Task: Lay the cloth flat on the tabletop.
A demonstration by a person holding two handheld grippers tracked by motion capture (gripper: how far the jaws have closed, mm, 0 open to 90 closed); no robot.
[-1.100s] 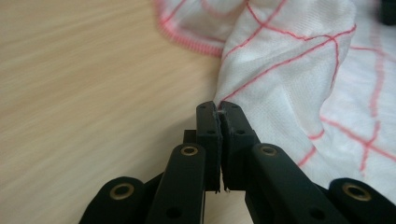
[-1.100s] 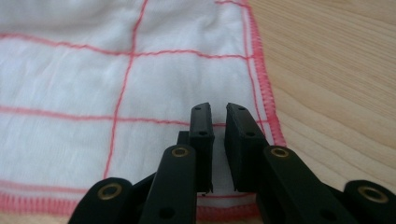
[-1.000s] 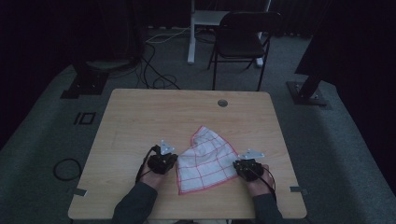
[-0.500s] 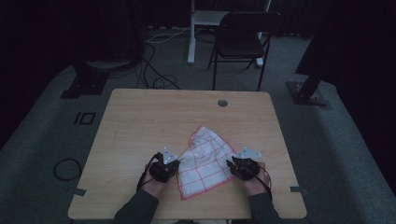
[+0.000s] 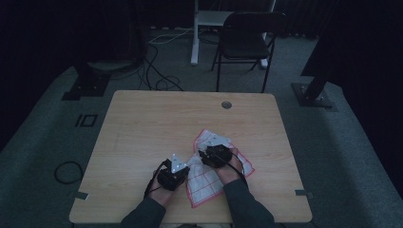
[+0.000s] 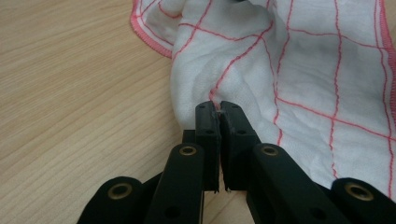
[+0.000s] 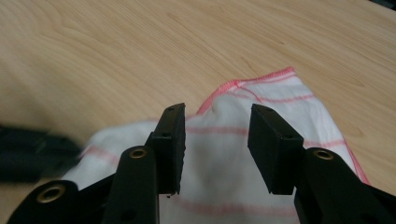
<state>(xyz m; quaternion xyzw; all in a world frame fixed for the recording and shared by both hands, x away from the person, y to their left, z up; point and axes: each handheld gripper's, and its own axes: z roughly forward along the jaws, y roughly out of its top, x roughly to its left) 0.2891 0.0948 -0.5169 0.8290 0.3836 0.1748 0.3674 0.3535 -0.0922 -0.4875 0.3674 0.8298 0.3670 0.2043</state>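
Near the front edge of the wooden table (image 5: 142, 123), between the person's two hands, lies a white cloth with a red grid and red hem (image 5: 216, 178), partly doubled over on itself; the left gripper (image 6: 219, 108) has its jaws pressed together on a pinch of the cloth's bunched left edge, fabric rising straight ahead of its tips; the right gripper (image 7: 215, 122) hangs over the cloth's middle with its jaws apart, having just been opening, and nothing sits between its pads; the folded flap with its red-hemmed corner lies just beyond and below those open fingers, pointing toward the far side of the table; judged from this, the right hand is the nearer to that free corner, while the left anchors the near-left side; the cloth's longer run slants from the near edge up toward the far right.
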